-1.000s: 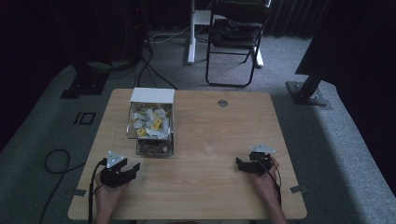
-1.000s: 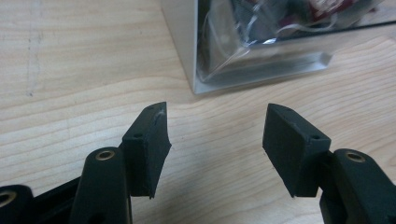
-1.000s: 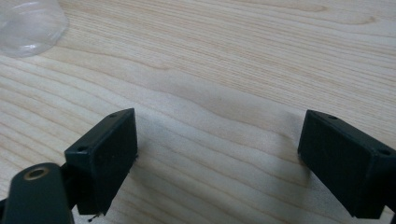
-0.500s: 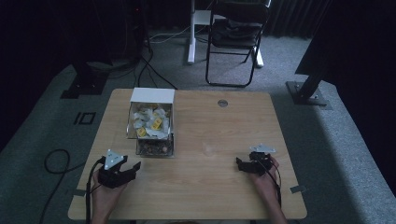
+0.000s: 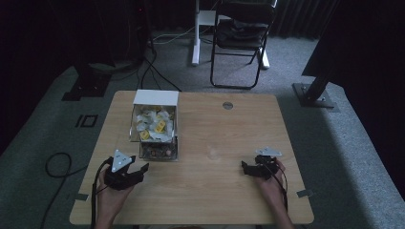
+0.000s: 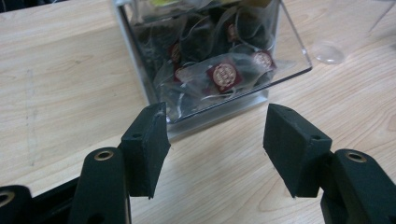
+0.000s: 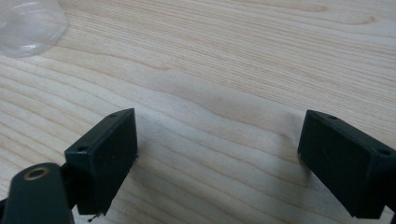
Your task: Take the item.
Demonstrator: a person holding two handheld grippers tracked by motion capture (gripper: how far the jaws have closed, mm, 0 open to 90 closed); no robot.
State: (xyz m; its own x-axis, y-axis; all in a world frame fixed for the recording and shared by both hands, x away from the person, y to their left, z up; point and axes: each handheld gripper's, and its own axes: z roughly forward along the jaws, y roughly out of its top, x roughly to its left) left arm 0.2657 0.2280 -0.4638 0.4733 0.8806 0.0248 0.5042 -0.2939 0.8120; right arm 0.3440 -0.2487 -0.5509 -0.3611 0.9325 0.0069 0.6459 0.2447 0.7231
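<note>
My left gripper hangs low over the bench with its fingers spread wide and empty, pointed at the open front of the clear dispenser box. My right gripper rests near the bench's right edge, its fingers also wide and holding nothing, over bare wood.

Just beyond my left fingers, the sachets with the round red labels press against the box's lower opening. That is the thing to take, I judge. To do it well, I should ease the left gripper forward and level, aim at one sachet's free edge at the mouth, and close only on that one, not on the box's clear wall. The sachets are thin and crinkly, so a shallow pinch may slip.

Further off stands a small clear cup, between my two grippers. Beyond, the upper bin holds yellow-labelled sachets under a white lid.
</note>
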